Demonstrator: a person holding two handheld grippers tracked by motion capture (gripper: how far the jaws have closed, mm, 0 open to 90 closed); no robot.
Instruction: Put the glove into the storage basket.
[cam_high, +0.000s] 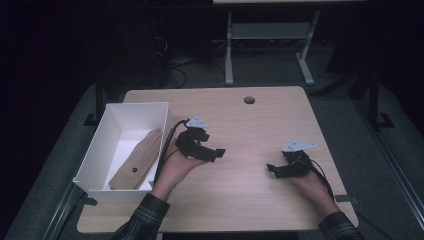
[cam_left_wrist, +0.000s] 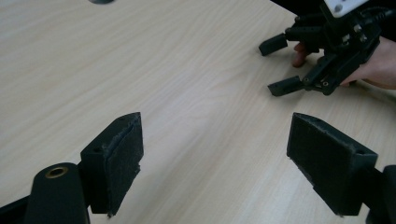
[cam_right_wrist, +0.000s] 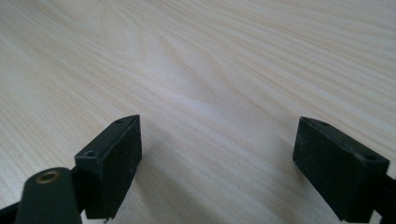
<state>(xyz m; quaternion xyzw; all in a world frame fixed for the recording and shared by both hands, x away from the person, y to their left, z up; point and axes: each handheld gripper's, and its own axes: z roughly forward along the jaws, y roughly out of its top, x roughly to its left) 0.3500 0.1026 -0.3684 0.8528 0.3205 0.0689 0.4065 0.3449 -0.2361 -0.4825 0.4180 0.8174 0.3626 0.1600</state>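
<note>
My left gripper (cam_high: 212, 148) is held low over the middle of the light wooden table (cam_high: 250, 130), just right of a white box (cam_high: 95, 155). In the left gripper view its jaws (cam_left_wrist: 215, 158) stand wide open with bare wood between them. My right gripper (cam_high: 274, 168) rests near the table's right front, pointing left towards the other one. It is also open (cam_right_wrist: 217, 163), with nothing between the pads. The left gripper view shows the right gripper (cam_left_wrist: 280, 65) farther off, jaws apart, in a hand. A tan glove-like cloth (cam_high: 137, 160) lies flat inside the box.
A round cable hole (cam_high: 249, 100) sits near the table's far edge. The box takes up the table's left side and overhangs its left edge. Bare wood lies between the two grippers. Beyond the table are a dark floor and the legs of another desk (cam_high: 229, 50).
</note>
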